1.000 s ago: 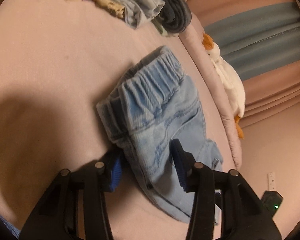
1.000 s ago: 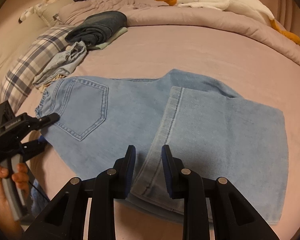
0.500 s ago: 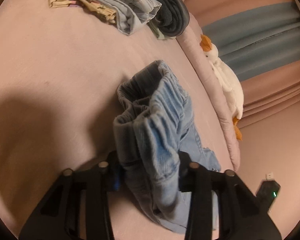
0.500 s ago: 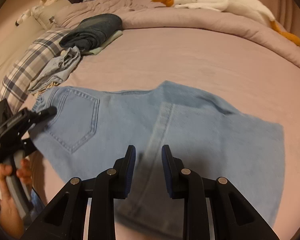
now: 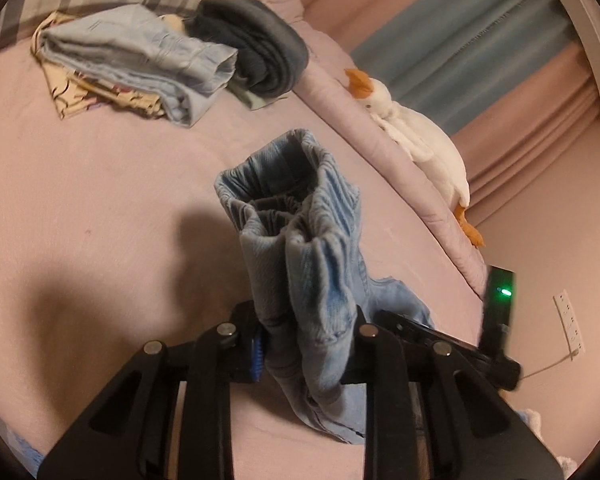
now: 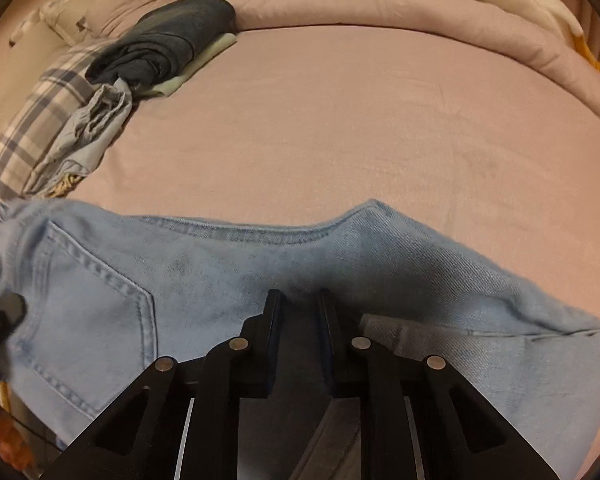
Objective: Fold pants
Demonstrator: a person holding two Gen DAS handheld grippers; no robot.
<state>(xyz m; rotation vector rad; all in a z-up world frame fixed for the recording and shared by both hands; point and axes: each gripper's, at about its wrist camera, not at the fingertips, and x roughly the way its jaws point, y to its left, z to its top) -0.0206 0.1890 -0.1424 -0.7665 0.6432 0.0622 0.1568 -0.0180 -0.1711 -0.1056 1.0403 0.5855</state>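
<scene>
Jeans (image 6: 228, 276) were spread along the bed's (image 6: 340, 120) near edge; their elastic waistband (image 5: 300, 216) was bunched between the closing left gripper (image 5: 308, 344), while the right gripper's (image 6: 298, 308) narrow, closing jaws pressed into a leg fold.

Left wrist view: looks along its fingers, angled down across the bed sheet (image 5: 100, 184), very close to the bunched pants (image 5: 312, 264).
Right wrist view: tilted steeper, close over the pants (image 6: 220, 272).
Shared: pants, dark folded clothes (image 5: 256, 60), toy duck (image 5: 416, 140).
</scene>
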